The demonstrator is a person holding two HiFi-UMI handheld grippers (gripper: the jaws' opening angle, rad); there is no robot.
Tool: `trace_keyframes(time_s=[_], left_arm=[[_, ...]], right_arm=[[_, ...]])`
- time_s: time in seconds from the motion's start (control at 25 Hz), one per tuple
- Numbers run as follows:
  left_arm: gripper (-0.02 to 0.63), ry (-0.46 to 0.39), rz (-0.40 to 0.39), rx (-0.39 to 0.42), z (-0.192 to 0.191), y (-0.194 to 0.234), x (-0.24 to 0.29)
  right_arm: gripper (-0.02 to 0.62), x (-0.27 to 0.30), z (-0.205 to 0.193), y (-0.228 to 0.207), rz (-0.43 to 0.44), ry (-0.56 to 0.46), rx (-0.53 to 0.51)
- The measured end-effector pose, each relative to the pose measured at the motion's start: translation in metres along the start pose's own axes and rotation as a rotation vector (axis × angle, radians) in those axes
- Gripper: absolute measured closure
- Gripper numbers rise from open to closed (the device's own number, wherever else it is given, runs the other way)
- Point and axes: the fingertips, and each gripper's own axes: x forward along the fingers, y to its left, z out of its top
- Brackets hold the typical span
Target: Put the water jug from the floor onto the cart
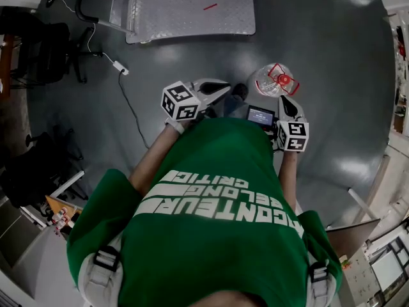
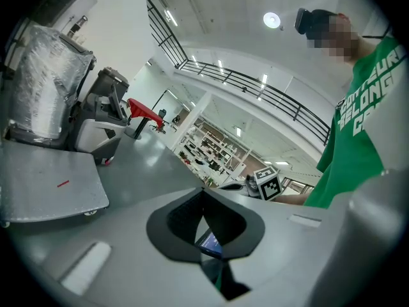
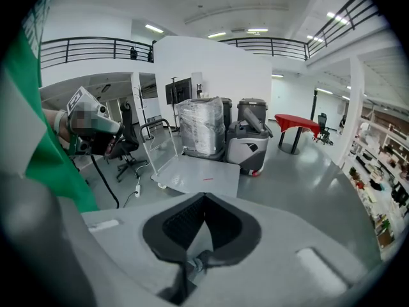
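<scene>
Plastic water jug point(image 1: 275, 80) stands on the floor, cart point(image 1: 185, 11) well beyond it. Left gripper point(image 1: 223, 87) and right gripper point(image 1: 285, 100) are both closed and empty, presumably because no grasp has begun.

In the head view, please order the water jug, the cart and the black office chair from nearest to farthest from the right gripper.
1. Water jug, just ahead of the right gripper.
2. Cart, farther ahead.
3. Office chair, far left.

Clear plastic water jug point(image 1: 275, 80), matt grey metal cart point(image 1: 185, 18), glossy smooth floor point(image 1: 332, 75).
</scene>
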Motion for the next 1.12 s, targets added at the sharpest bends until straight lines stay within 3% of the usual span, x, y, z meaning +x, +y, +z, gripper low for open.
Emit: trace_keyframes(time_s=[0.28, 0.76, 1.12], left_arm=[[0.604, -0.018, 0.0, 0.003, 0.033, 0.015, 0.03], [0.604, 0.046, 0.03, 0.001, 0.053, 0.034, 0.078], [0.604, 0.137, -0.031, 0.043, 0.058, 0.026, 0.147]], right_arm=[[0.601, 0.022, 0.011, -0.049, 0.002, 0.011, 0.016], [0.601, 0.056, 0.031, -0.108, 0.025, 0.005, 0.009], [0.601, 0.059, 0.011, -0.164, 0.005, 0.012, 0.059]])
